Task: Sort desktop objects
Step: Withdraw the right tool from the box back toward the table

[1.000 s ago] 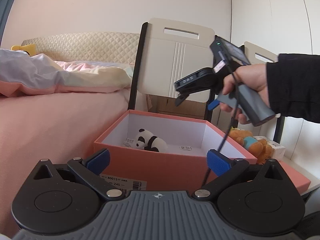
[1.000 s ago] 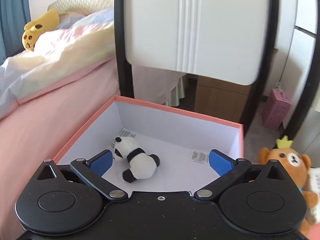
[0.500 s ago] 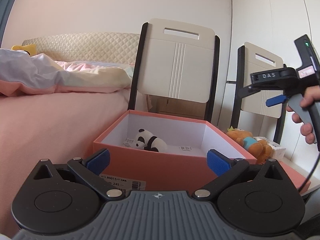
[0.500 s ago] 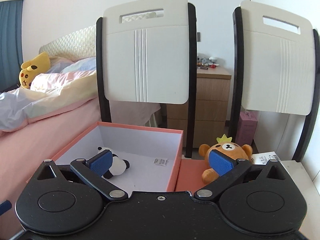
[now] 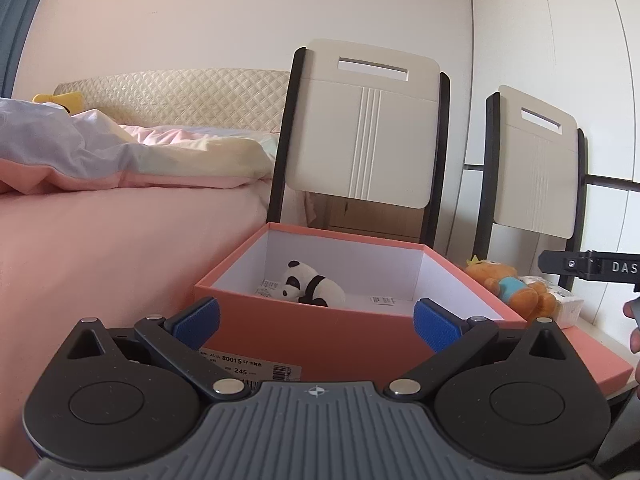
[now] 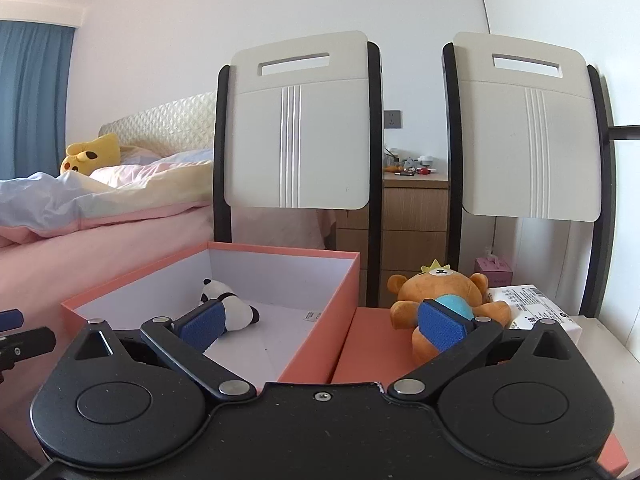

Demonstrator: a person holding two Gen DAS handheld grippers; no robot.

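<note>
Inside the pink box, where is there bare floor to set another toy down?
The pink box has bare white floor right of the panda, out to the small paper tag by the right wall, and toward the near wall. The far-left corner, around the panda and its label, is crowded.

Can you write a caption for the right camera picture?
Open right gripper faces a bear plush beside the box holding a panda.

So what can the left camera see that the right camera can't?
Only the left view shows the barcode label on the box's front. Only the right view shows the wooden drawers, the pink carton and the blue curtain. Both show the orange box, the panda inside it, the bear beside it and two chairs.
</note>
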